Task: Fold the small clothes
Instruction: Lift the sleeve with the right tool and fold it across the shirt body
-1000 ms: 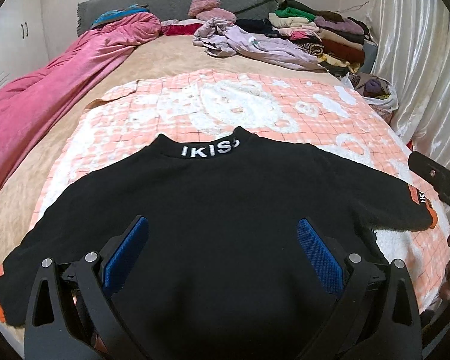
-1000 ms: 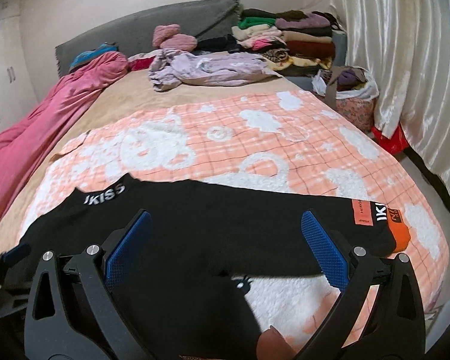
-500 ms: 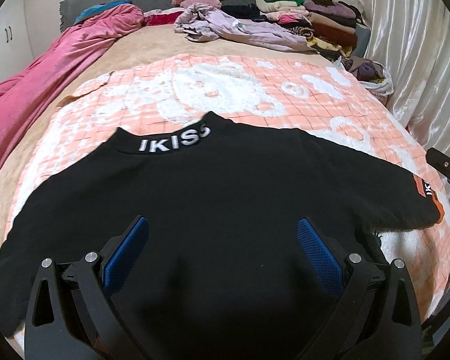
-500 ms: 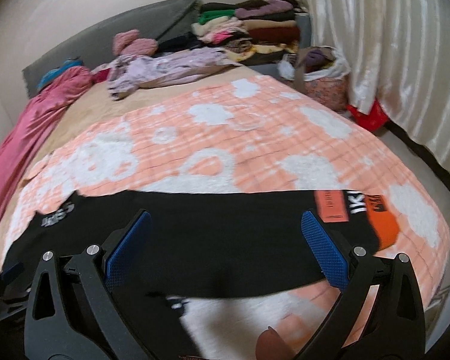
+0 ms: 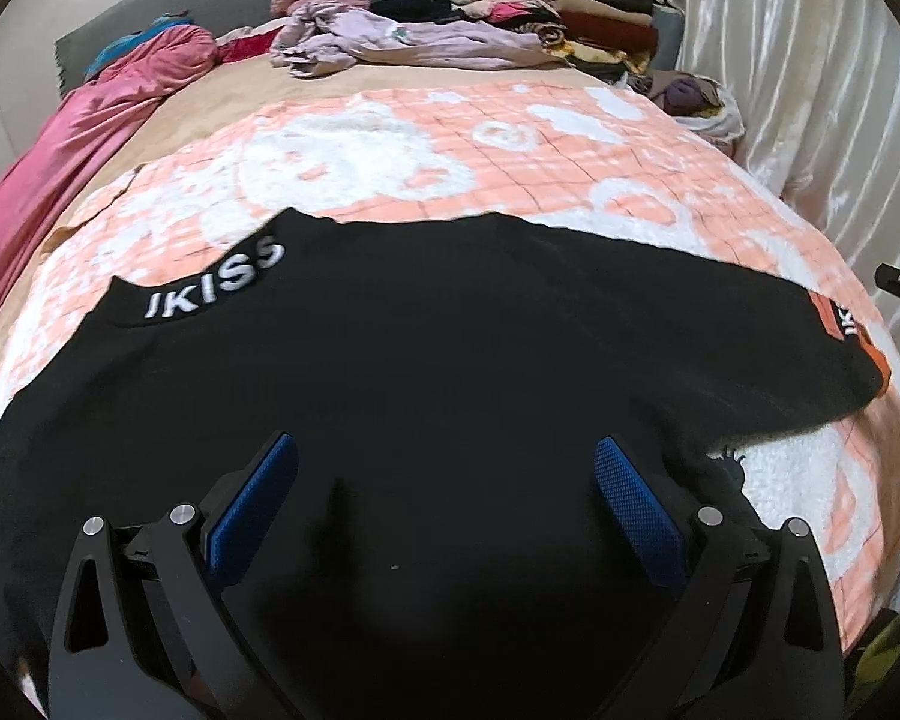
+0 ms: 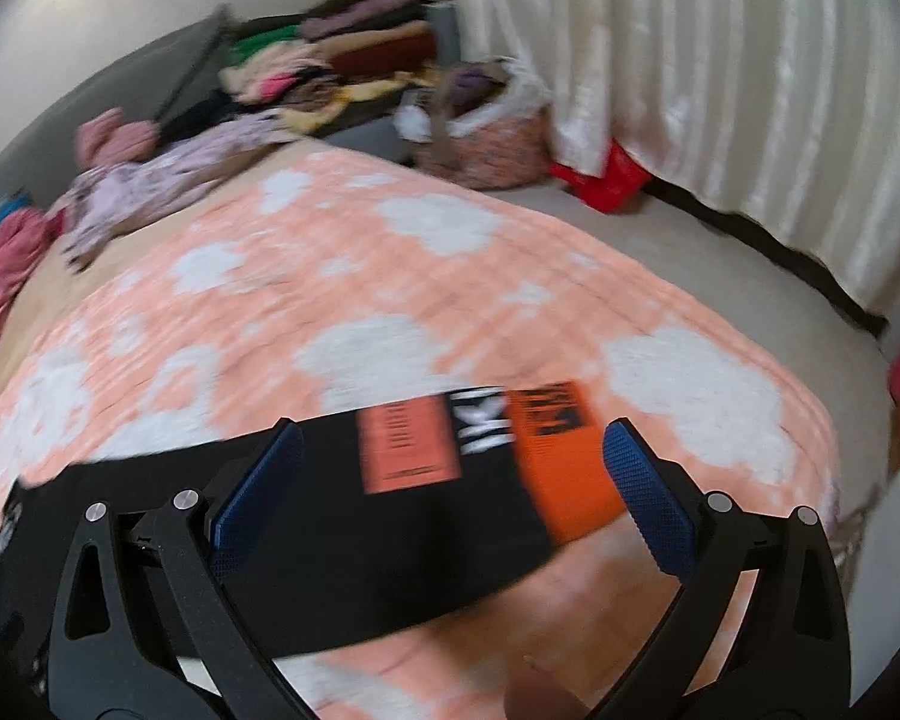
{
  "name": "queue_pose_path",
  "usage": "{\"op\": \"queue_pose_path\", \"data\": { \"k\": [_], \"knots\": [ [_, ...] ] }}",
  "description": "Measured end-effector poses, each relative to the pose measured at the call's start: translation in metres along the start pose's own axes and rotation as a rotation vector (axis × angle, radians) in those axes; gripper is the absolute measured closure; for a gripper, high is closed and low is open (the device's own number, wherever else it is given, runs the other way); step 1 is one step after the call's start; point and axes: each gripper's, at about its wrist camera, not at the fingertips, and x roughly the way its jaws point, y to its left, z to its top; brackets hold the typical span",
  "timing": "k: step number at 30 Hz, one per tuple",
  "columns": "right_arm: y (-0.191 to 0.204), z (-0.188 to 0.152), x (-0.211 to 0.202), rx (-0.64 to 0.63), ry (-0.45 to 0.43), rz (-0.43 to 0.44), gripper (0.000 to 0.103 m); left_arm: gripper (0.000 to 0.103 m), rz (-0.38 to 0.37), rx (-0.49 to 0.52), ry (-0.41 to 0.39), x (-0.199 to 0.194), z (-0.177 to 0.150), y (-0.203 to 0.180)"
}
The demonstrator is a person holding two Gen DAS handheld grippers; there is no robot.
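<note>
A black sweater (image 5: 426, 384) with a white-lettered collar (image 5: 210, 285) lies spread flat on the peach and white blanket (image 5: 390, 144). My left gripper (image 5: 447, 474) hovers open over the sweater's body, nothing between its blue pads. In the right wrist view, the sweater's right sleeve (image 6: 390, 510) ends in an orange cuff (image 6: 561, 468) with a lettered patch. My right gripper (image 6: 450, 456) stands open just above that cuff end, straddling it. This view is motion-blurred.
A pink duvet (image 5: 60, 138) runs along the bed's left side. A lilac garment (image 5: 390, 39) and a stack of folded clothes (image 5: 558, 6) sit by the headboard. A basket (image 6: 486, 132) and red bag (image 6: 606, 177) stand on the floor by the curtain (image 6: 720, 78).
My right gripper has swung right along the sleeve to its orange cuff. My left gripper has shifted right, so the collar now sits further left in its view.
</note>
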Motion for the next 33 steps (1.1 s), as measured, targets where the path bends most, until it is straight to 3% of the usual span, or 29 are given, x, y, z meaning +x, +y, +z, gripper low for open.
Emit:
{"op": "queue_pose_path", "data": {
  "k": [3,6,13,14,16,26,33],
  "knots": [
    [-0.02,0.001,0.015,0.055,0.038,-0.035,0.008,0.004,0.015,0.032,0.003,0.005,-0.001,-0.009],
    [-0.033,0.0,0.033,0.116,0.102,-0.001,0.013,0.004,0.029,0.057,0.006,0.01,-0.003,-0.014],
    [-0.034,-0.009,0.06,0.173,0.217,0.054,0.063,0.004,0.03,0.071,0.017,0.018,-0.005,-0.021],
    [-0.035,-0.009,0.061,0.185,0.223,0.076,0.075,0.004,0.029,0.072,0.017,0.019,-0.006,-0.022],
    [-0.035,-0.011,0.06,0.204,0.225,0.139,0.087,0.004,0.026,0.075,0.016,0.02,-0.006,-0.024],
    [-0.011,-0.003,0.02,0.145,0.118,0.382,0.091,0.004,0.015,0.037,-0.013,0.006,-0.006,-0.009],
    [0.043,-0.008,-0.02,0.031,0.079,0.634,0.091,0.004,0.025,-0.022,-0.038,-0.024,-0.01,0.034]
  ]
}}
